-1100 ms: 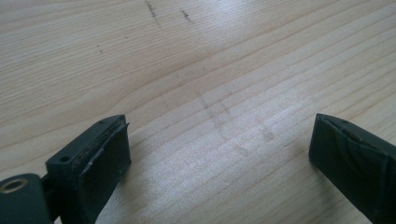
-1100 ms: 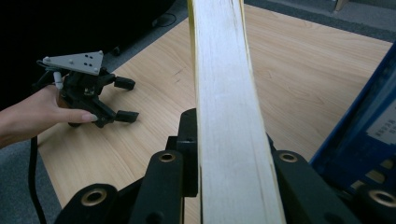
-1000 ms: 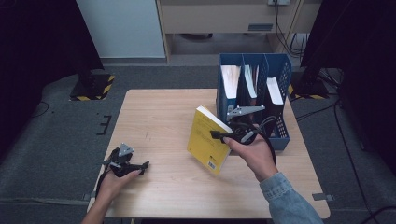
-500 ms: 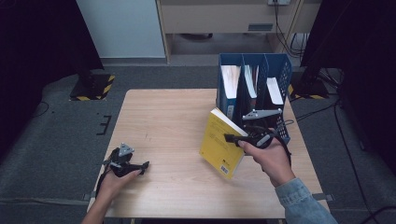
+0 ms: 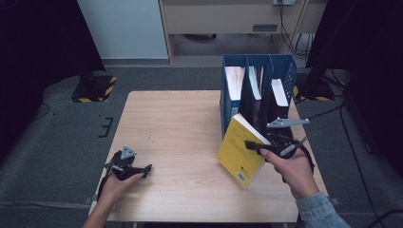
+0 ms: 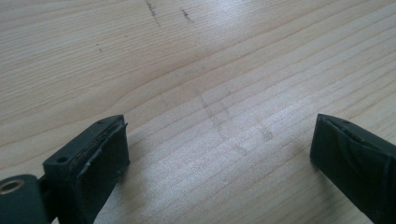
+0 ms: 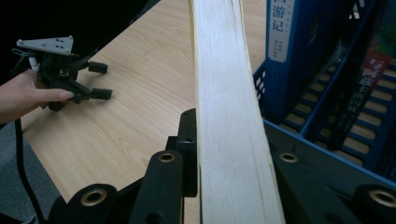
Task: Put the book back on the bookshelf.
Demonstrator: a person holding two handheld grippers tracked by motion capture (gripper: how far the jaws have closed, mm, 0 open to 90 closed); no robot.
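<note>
One blue file rack [image 5: 228, 107] with three slots is seen at the counter's [image 5: 166, 123] two o'clock corner; a book is held in each slot, titles mostly unreadable. One yellow book [image 5: 237, 152] is pinched upright by the right gripper [image 5: 254, 145], just at the rack's front. The left gripper [image 5: 142, 168], fingers spread, is rested at seven o'clock.

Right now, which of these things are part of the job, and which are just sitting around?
Part of the job:
- yellow book, clamped in the right gripper
- blue file rack with three slots, right beside it

Just about:
- books already standing in the rack
- left gripper, open and resting on the wooden table
- black stands on the floor
</note>
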